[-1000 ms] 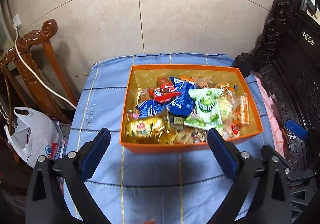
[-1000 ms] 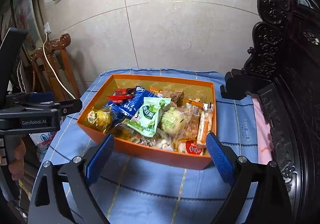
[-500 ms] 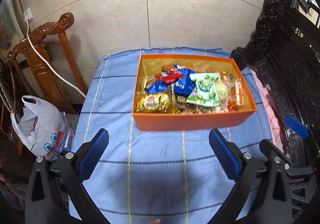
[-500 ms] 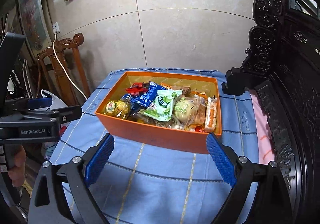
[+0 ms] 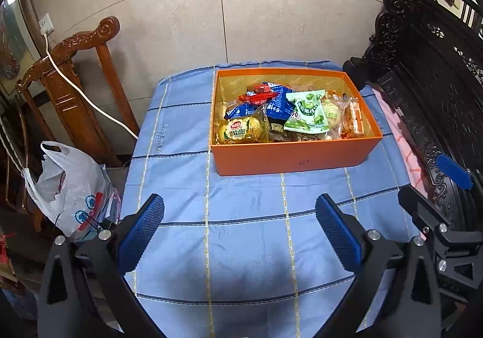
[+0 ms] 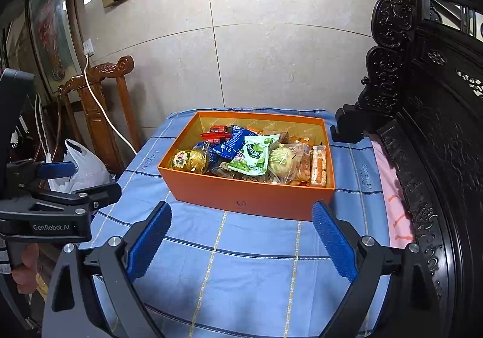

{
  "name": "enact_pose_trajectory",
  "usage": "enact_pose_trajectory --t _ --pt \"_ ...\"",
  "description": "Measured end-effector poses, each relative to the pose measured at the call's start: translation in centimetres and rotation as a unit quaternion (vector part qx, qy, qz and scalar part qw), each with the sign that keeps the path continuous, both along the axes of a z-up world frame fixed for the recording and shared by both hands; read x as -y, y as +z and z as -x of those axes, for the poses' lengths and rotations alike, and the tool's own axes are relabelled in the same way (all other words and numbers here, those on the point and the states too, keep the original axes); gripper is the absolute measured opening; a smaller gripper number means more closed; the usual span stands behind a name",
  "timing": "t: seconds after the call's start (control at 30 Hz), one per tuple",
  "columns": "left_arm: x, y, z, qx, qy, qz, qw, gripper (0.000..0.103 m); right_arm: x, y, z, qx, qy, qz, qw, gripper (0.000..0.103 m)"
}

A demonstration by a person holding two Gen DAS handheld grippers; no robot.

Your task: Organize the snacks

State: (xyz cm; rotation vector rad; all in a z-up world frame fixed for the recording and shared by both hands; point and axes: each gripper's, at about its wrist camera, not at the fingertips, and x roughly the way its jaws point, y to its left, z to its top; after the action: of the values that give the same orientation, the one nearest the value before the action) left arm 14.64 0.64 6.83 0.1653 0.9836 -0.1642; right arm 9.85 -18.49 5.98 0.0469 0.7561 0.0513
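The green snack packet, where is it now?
In both wrist views the green snack packet lies on top of the pile inside the orange box, right of centre, between a blue packet and a clear-wrapped bun.

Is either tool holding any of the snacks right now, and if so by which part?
Nothing is held. The left tool and right tool are both open over the blue cloth, short of the orange box.

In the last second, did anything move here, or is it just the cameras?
Both grippers pulled back from the orange box: it looks smaller and farther in both views. The left gripper and right gripper stayed open and empty. The snacks, such as the green packet, lie as before, and the box hasn't shifted on the blue cloth.
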Motion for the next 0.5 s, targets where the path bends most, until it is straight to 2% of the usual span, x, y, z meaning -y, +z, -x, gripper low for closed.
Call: enact_pose_trajectory --t 0.5 --pt "1.0 2.0 1.3 0.043 0.003 -0.024 0.9988 0.098 0.4 1.4 0.6 0.011 0.0 0.01 1.0 0.095"
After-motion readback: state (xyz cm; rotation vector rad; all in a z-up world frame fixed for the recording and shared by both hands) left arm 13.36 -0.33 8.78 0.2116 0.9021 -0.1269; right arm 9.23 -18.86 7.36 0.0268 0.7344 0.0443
